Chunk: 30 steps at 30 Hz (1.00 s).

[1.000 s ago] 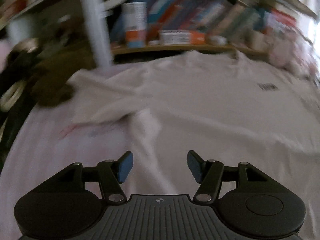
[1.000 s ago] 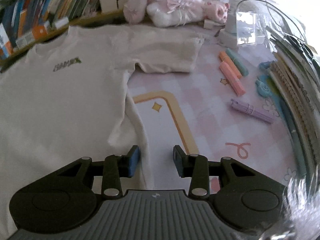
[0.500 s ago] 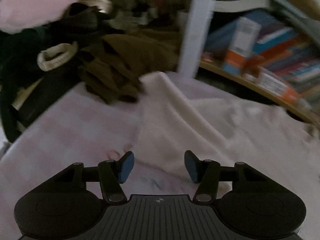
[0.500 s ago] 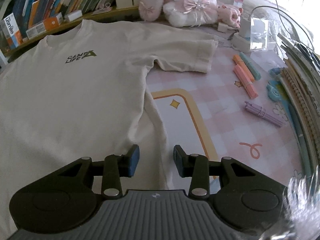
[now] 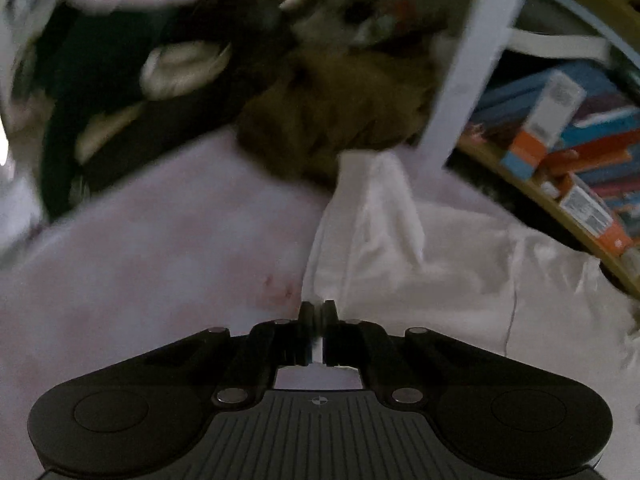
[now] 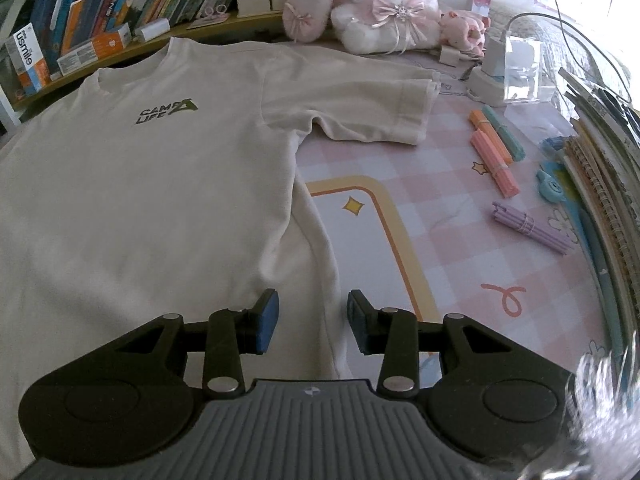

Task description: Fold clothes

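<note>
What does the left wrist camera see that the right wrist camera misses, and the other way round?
Only the left wrist view shows the left gripper shut on the T-shirt's edge, a brown garment and a white post.

Only the right wrist view shows the right gripper open over the shirt's side edge, the chest logo, a plush bunny and bundles of coloured sticks.

Both show the cream T-shirt, the pink checked mat and shelved books.

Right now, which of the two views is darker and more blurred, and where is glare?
Left wrist view: dim, with motion blur over the dark clothes pile and books. Right wrist view: bright and sharp on the T-shirt; window glare whitens the top right corner.
</note>
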### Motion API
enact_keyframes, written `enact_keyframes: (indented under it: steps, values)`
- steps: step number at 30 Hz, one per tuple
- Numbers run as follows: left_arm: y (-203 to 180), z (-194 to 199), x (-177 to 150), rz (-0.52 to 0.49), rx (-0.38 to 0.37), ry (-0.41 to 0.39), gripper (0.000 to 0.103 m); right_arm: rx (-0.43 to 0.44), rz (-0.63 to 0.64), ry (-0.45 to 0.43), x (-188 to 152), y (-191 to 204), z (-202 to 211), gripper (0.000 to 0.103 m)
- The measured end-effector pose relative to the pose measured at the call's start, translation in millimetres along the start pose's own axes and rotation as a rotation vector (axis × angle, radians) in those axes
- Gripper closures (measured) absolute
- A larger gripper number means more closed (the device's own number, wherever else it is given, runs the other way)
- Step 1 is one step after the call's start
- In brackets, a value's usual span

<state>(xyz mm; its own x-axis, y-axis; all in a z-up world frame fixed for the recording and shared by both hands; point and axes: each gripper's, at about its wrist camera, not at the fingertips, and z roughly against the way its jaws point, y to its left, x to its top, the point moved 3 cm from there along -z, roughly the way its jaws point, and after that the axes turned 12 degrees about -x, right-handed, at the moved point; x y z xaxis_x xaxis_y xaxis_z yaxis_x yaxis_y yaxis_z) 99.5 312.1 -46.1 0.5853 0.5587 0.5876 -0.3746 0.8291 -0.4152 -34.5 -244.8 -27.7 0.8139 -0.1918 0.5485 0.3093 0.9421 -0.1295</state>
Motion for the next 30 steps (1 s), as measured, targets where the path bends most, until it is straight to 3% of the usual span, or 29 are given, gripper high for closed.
enact_keyframes:
  steps: [2,7,10,12,14,20,26,30]
  values:
    - [1,0,-2,0.011,-0.007,0.005,0.097,0.002,0.004,0.001,0,0,0,0.066]
    - [-5,3,-5,-0.102,-0.019,0.026,0.091,0.009,0.01,0.003,0,0,0,0.066]
    - [-11,12,-11,-0.179,-0.045,0.052,0.068,0.01,0.01,0.0,0,0,1,0.066]
    - [-16,21,-21,-0.25,-0.081,0.061,0.046,0.011,0.01,-0.001,-1,0,1,0.066]
    - [-22,34,-34,-0.333,-0.115,0.058,0.04,0.011,0.009,0.0,-1,0,1,0.066]
    - [-37,66,-75,-0.477,-0.196,0.068,0.032,-0.014,-0.028,0.002,-2,1,10,0.066]
    - [-56,78,-107,-0.592,-0.263,0.082,0.026,-0.013,0.015,-0.039,-11,10,37,0.058]
    - [-65,75,-118,-0.612,-0.281,0.104,0.025,-0.012,0.031,-0.049,-23,16,53,0.057]
